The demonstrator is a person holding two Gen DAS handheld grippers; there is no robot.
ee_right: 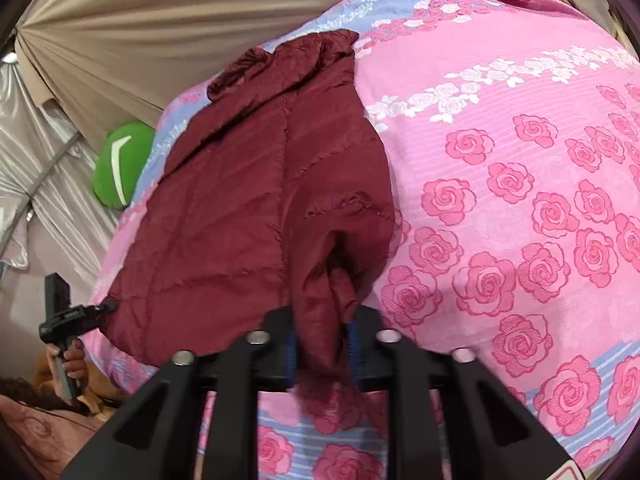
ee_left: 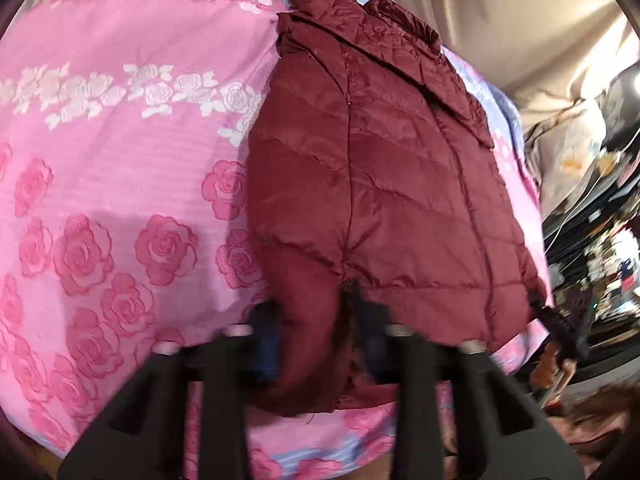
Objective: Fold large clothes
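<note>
Now both the left gripper (ee_left: pixel 316 320) and right gripper (ee_right: pixel 320 344) pinch the jacket (ee_left: pixel 380 184) hem; lift evenly, keeping corners level across the bedsheet (ee_left: pixel 120 160).

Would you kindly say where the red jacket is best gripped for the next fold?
Grip the red jacket at its near bottom hem, one corner per tongs, from the near bed edge: it lies flat with the collar far away, so the hem can swing up toward it.

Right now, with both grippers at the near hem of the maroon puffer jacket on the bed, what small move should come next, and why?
Probably lift the hem and carry it toward the collar: the left gripper and right gripper each pinch the jacket, which lies flat on the pink sheet.
</note>
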